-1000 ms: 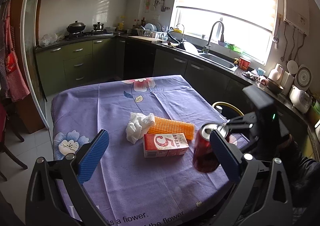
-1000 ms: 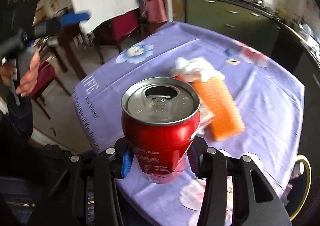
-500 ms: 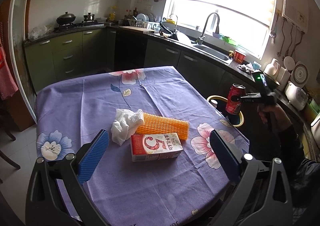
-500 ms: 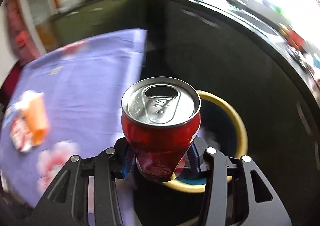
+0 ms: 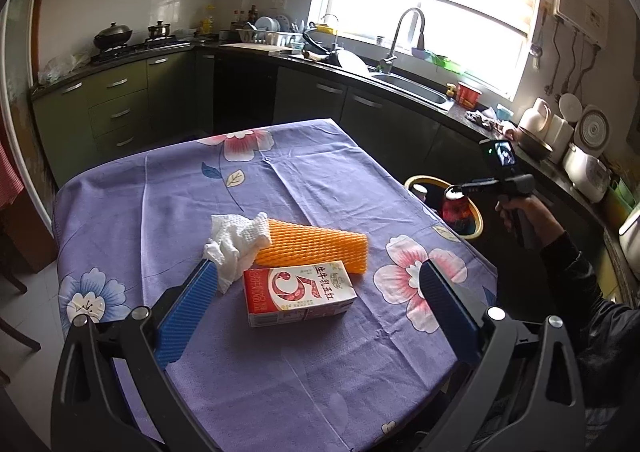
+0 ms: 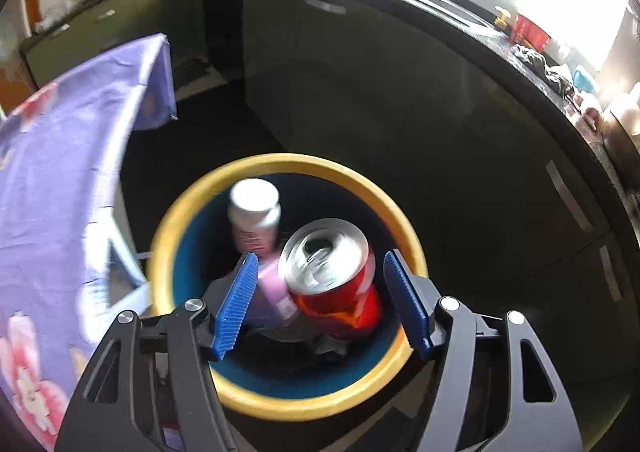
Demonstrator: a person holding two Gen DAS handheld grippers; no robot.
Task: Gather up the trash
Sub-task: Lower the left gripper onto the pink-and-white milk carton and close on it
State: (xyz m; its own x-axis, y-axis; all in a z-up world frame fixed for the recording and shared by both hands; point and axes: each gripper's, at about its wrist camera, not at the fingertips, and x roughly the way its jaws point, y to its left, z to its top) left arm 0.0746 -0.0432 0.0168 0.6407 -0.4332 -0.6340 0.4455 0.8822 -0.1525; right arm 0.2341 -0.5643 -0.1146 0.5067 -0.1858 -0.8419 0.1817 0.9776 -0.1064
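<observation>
Released, red aluminium can drops from spread right gripper into yellow-rimmed bin; left gripper spread.

Right gripper tipped steeply down, jaws just opening, pads clear of anything; left gripper angled down, jaws wide apart.

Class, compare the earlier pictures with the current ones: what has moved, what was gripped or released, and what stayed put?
The right gripper carried the red can off the table to the yellow-rimmed bin. Its jaws have just been opening, and the can now tilts loose between them, over the bin. The left gripper stayed open; the milk carton, orange netting and tissue lie unmoved.
</observation>
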